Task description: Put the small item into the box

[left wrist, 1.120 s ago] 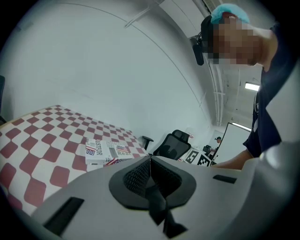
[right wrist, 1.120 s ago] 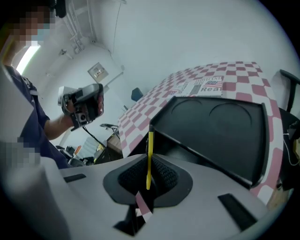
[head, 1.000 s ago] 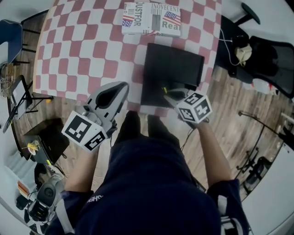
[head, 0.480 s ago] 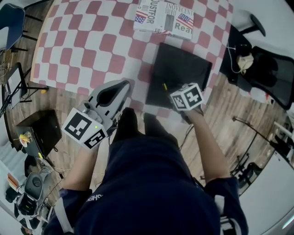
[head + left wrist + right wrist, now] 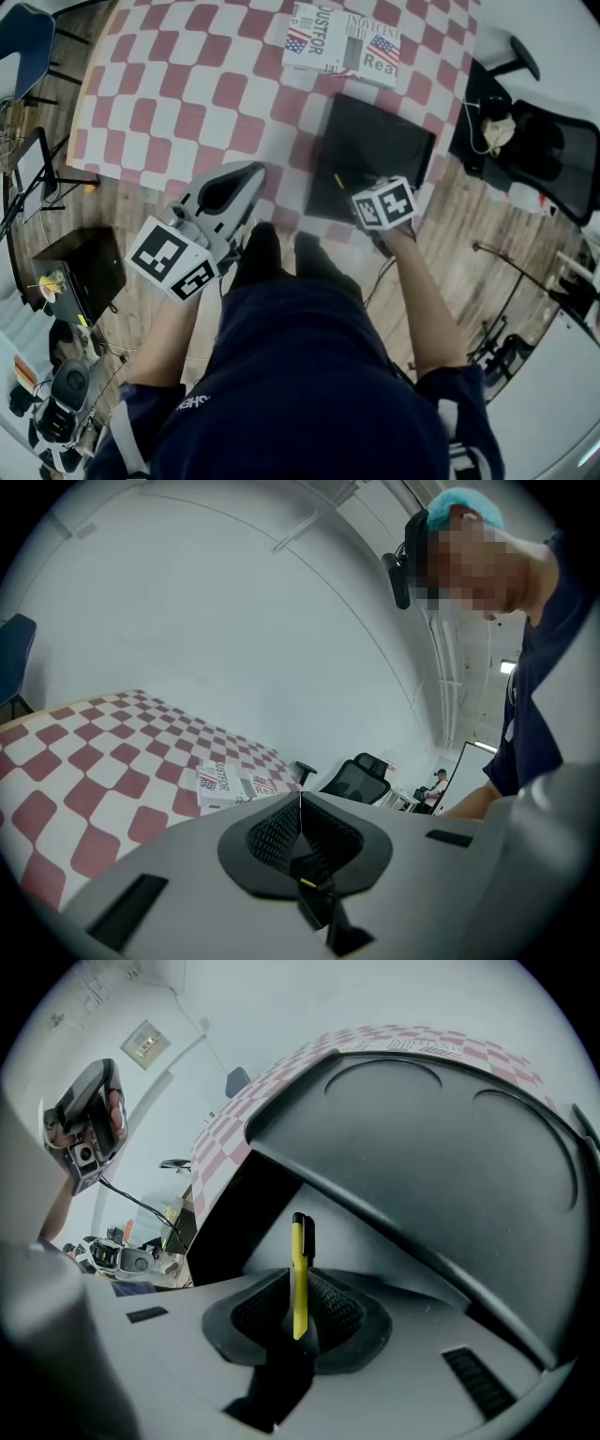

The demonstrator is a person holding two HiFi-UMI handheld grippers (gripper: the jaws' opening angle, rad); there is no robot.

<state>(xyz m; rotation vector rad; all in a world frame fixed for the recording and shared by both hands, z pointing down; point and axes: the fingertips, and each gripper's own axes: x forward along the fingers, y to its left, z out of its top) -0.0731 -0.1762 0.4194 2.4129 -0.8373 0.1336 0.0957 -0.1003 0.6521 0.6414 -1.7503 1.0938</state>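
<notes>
R gripper (image 5: 298,1321) pinches the yellow pen-like item (image 5: 298,1269) at the 6 o'clock edge of the black box (image 5: 375,141), L gripper (image 5: 300,822) pressed together, empty, at 8 o'clock; pickup looks done, drop-in left

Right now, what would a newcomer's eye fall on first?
The red-and-white checked tablecloth fills the head view's top, a black box on its near right part. The right hand-held gripper is shut on a thin yellow item at that box's near edge; the left hand-held gripper is shut, empty.
</notes>
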